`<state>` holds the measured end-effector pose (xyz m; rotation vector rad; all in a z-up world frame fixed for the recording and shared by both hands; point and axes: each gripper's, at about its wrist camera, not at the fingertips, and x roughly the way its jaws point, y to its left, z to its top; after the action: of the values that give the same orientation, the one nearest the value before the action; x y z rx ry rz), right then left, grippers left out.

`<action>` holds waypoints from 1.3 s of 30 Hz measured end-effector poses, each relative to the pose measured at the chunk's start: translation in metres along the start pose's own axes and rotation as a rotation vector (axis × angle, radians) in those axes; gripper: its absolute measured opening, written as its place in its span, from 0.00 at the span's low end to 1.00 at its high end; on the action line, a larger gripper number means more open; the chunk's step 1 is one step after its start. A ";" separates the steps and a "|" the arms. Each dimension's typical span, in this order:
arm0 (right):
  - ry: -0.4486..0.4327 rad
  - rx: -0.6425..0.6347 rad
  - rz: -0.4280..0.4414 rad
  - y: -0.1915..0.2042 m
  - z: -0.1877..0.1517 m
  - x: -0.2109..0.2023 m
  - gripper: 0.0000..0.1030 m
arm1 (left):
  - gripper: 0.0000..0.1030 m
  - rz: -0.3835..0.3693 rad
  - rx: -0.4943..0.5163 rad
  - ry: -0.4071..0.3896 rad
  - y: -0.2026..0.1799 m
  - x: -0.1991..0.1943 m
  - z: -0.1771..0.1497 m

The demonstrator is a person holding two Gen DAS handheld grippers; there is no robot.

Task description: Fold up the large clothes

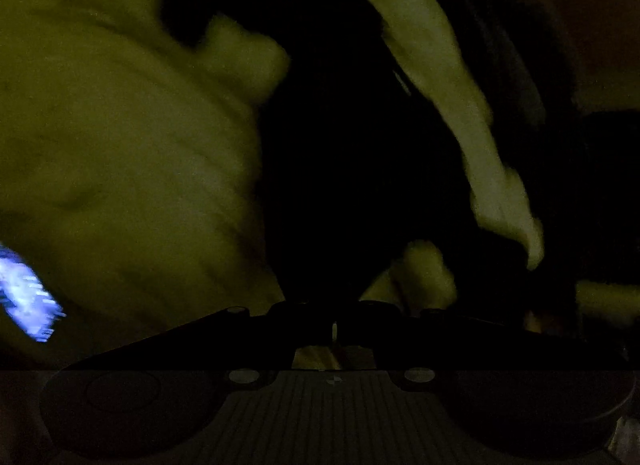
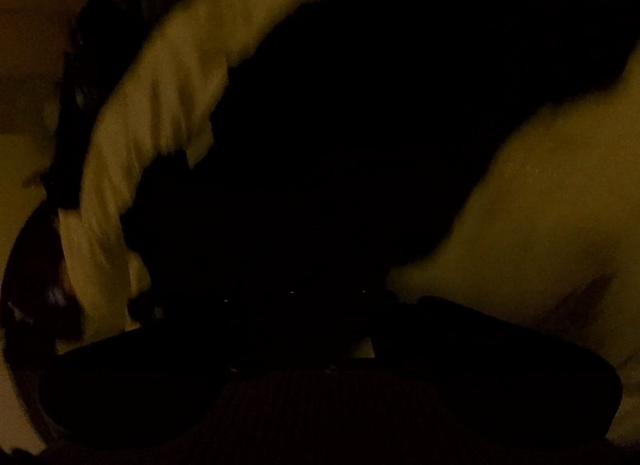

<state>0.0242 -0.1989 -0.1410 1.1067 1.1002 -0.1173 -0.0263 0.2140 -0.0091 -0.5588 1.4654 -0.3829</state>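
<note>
Nearest the left wrist camera, the left gripper (image 1: 334, 331) is sitting with its jaws drawn together, only a thin bright sliver showing between them. Whether cloth is pinched there is too dark to tell. Just beyond its tips a small lump of the pale garment (image 1: 120, 145) is bunching up, and a broad billow of the same cloth is filling the left of that view, with a blurred blue-white patch (image 1: 26, 293) at its lower edge.

In the right wrist view the right gripper (image 2: 362, 345) is likewise closed, its dark jaws meeting over a small pale wedge that may be a fold of fabric; that cannot be confirmed. A dark mass (image 2: 340, 145), perhaps a darker part of the clothing or deep shadow, is sitting directly ahead. Past it, a twisted band of pale cloth (image 2: 132, 137) is running up the left side.

The risks, as a judgement:
- Either gripper may be closing on nothing or on a thin edge, so the cloth could be slipping free when lifted.
- The garment is lying crumpled and twisted rather than spread, so a fold made now would likely be trapping wrinkles or extra layers.
- The dim light and motion blur are hiding hems and corners, making a wrong grasp point likely.
</note>
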 end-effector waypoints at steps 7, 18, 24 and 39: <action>-0.324 -0.049 -0.054 -0.022 0.083 -0.102 0.05 | 0.35 -0.300 0.392 0.376 -0.124 0.091 -0.021; -0.238 -0.167 -0.039 -0.039 0.062 -0.120 0.67 | 1.00 -0.134 0.189 0.273 -0.086 0.096 0.017; 0.006 -0.434 -0.048 -0.016 0.010 -0.081 0.71 | 1.00 0.082 0.058 0.032 -0.024 0.060 0.074; 0.242 -0.135 -0.016 -0.036 -0.015 0.009 0.07 | 1.00 0.209 0.048 0.021 0.005 0.065 0.079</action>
<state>-0.0015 -0.2019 -0.1718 1.0080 1.3130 0.0794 0.0568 0.1906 -0.0643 -0.3599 1.5142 -0.2595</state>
